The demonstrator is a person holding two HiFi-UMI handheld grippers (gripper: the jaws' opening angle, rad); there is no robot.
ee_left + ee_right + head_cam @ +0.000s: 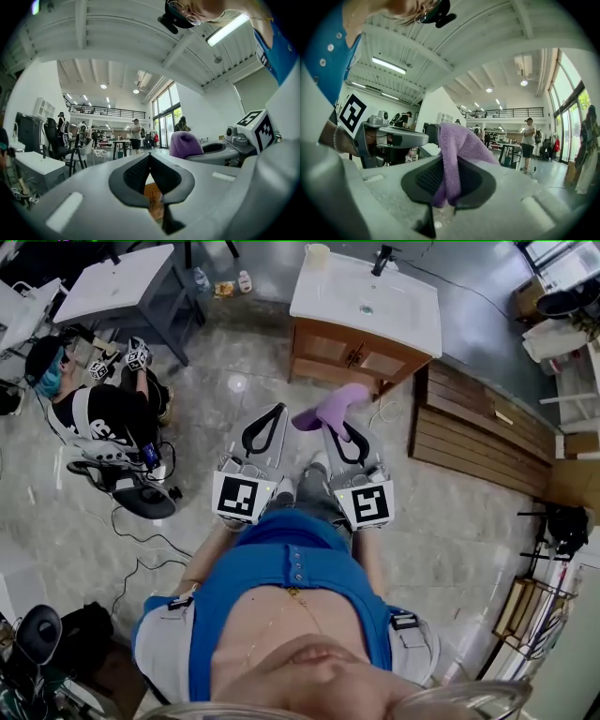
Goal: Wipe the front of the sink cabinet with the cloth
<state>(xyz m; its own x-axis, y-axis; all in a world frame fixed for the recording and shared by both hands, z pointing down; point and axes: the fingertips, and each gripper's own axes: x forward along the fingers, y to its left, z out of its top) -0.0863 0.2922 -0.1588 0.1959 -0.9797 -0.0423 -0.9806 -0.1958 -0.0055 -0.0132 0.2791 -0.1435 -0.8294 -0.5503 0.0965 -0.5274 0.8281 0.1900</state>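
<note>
A purple cloth (330, 410) hangs from my right gripper (336, 428), whose jaws are shut on it; the right gripper view shows the cloth (457, 154) pinched between the black pads. My left gripper (274, 416) is beside it, jaws shut with nothing between them, as its own view confirms (149, 161). The sink cabinet (349, 354), brown wood with two doors and a white basin top (370, 301), stands on the floor a good distance ahead of both grippers. Neither gripper touches it.
A second person (98, 418) sits at the left holding marker cubes. A grey-framed sink stand (131, 287) is at the far left. A wooden slatted pallet (478, 427) lies right of the cabinet. Cables (141, 554) trail on the floor at the left.
</note>
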